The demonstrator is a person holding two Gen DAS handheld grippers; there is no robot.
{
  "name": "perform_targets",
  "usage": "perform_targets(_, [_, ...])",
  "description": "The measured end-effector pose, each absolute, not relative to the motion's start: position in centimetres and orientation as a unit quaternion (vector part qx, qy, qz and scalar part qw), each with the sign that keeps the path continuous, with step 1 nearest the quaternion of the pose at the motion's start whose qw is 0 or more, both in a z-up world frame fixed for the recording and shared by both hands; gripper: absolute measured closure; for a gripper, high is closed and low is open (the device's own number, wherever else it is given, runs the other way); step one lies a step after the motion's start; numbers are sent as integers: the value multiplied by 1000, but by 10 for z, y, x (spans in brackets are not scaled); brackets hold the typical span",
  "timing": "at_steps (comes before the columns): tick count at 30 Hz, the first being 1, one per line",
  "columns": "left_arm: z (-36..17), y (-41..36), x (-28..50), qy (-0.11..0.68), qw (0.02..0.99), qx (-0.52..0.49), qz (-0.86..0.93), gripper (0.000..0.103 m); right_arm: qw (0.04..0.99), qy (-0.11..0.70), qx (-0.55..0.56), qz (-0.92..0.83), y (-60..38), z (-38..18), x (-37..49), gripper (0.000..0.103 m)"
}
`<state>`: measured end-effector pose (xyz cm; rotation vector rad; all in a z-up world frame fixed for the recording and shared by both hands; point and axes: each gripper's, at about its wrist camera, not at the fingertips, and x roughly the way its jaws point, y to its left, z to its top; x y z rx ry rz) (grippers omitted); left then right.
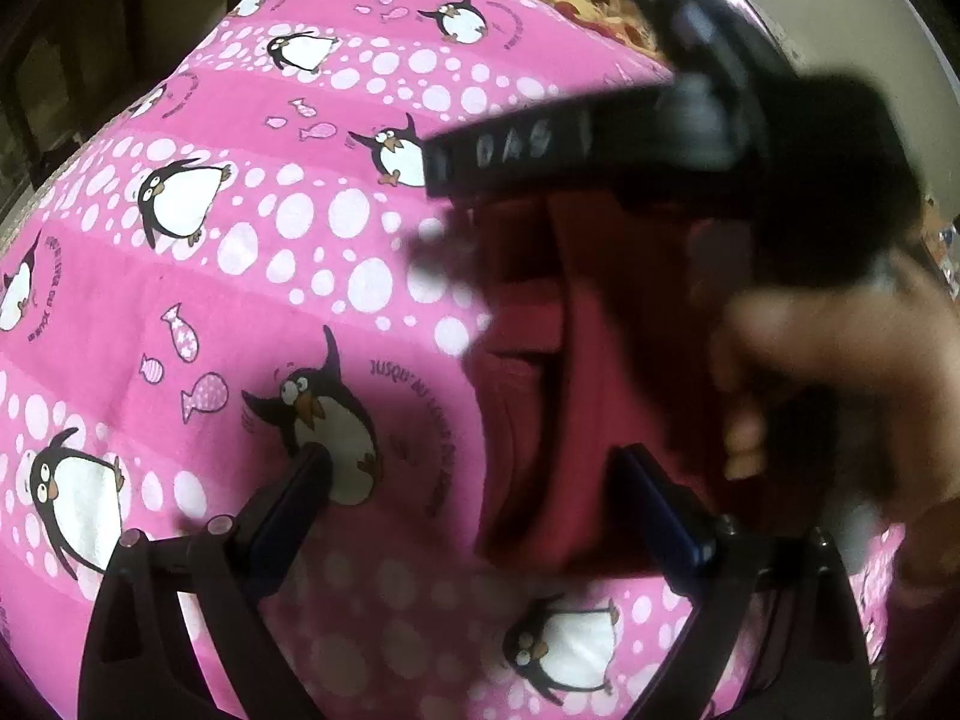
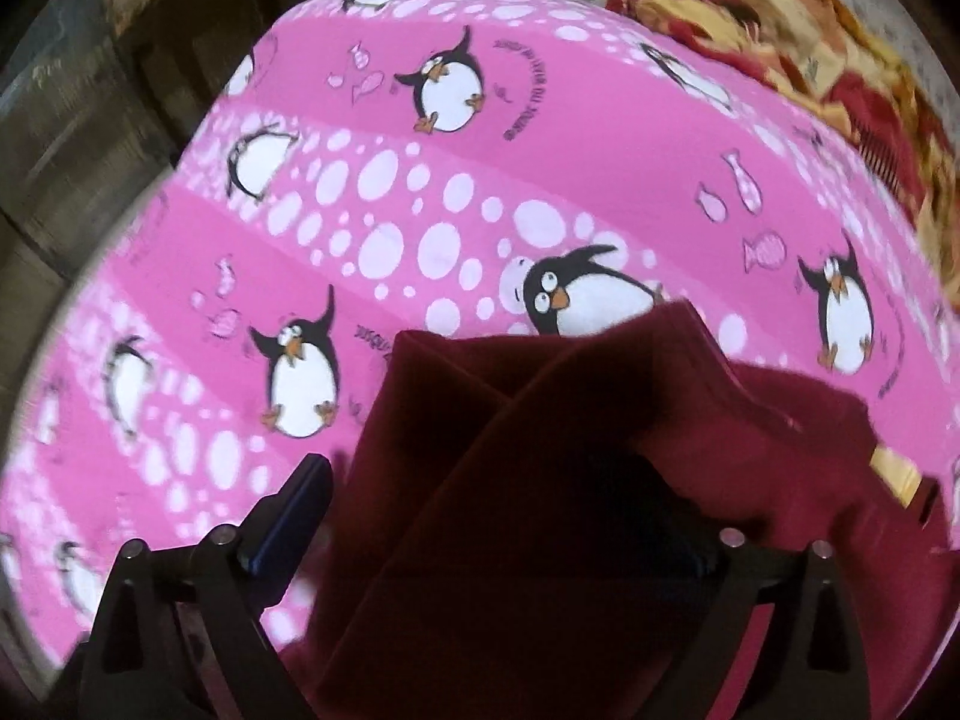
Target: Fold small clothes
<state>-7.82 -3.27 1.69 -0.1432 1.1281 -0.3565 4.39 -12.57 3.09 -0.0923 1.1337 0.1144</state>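
A dark red small garment (image 2: 540, 450) lies bunched and partly folded on the pink penguin-print sheet (image 2: 372, 192). It also shows in the left wrist view (image 1: 534, 396). My left gripper (image 1: 474, 480) is open just above the sheet, its right finger at the garment's left edge. My right gripper (image 2: 480, 510) is open, and the cloth drapes over its right finger and hides it. In the left wrist view the other hand-held gripper (image 1: 690, 138) and the hand (image 1: 840, 372) holding it hover blurred over the garment.
A red and yellow patterned blanket (image 2: 810, 42) lies at the far right edge of the sheet. Dark furniture (image 2: 78, 120) stands beyond the sheet's left edge. A tan label (image 2: 900, 474) sticks out at the garment's right side.
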Motion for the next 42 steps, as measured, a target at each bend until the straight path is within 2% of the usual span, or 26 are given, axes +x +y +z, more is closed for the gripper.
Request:
perform_targets(2, [18,-32,-77,530,829,-71,-166,8,850,524,-42,42,-131,33,39,24])
perform_targets(3, [19,-31,-77,528,830,-73,-166,8,853,519,-27,49,-138,38,35,29])
perform_targets(5, [21,-34,-75,524,832,-74,-168,8,851,519,22,73,-159,49,30,61])
perform_targets(7, [22,-40,-73,520,834,-70,-174,8,845,518,81,102,-180,60,26,80])
perform_targets(9, [24,-48,-69,514,834,-67,-188,8,847,505,117,117,-199,72,18,82])
perform_targets(11, [29,-54,-67,508,832,-79,-208,20,849,495,136,123,-216,78,10,83])
perform_targets(12, [32,-57,-67,509,829,-85,-216,43,849,494,144,123,-221,78,7,84])
perform_targets(13, [33,-60,-67,513,822,-91,-229,61,847,494,153,124,-226,78,5,84])
perform_targets(14, [34,-64,-68,518,816,-94,-238,65,844,494,165,129,-232,78,3,84])
perform_targets(16, [39,-72,-74,509,821,-84,-247,82,837,495,189,138,-242,76,-1,84])
perform_targets(19, [51,-80,-85,489,832,-62,-255,88,827,500,216,143,-249,75,0,80])
perform_targets(21, [57,-87,-90,480,836,-51,-261,88,825,502,218,139,-249,79,4,54])
perform_targets(22, [61,-91,-93,478,837,-49,-263,88,829,499,215,137,-247,81,5,34])
perform_targets(23, [63,-92,-94,476,837,-50,-265,88,835,492,206,137,-243,85,6,28])
perform_targets(26, [65,-92,-98,478,837,-51,-263,89,836,499,173,149,-223,92,17,26])
perform_targets(30, [66,-94,-97,479,836,-50,-261,88,822,538,109,154,-193,81,36,18])
perform_targets(33, [66,-96,-98,481,837,-50,-257,88,809,569,70,133,-181,60,46,18])
perform_targets(34, [67,-96,-99,481,837,-49,-256,88,813,565,67,123,-182,58,44,24])
perform_targets(35, [68,-95,-99,482,837,-49,-256,88,821,554,73,114,-187,60,42,41])
perform_targets(36, [68,-95,-100,482,837,-49,-256,88,826,546,84,115,-192,62,39,48])
perform_targets(38, [73,-96,-102,481,835,-51,-262,88,832,527,118,127,-207,71,31,69])
perform_targets(42, [85,-104,-107,475,834,-49,-277,89,845,493,151,143,-238,93,9,76])
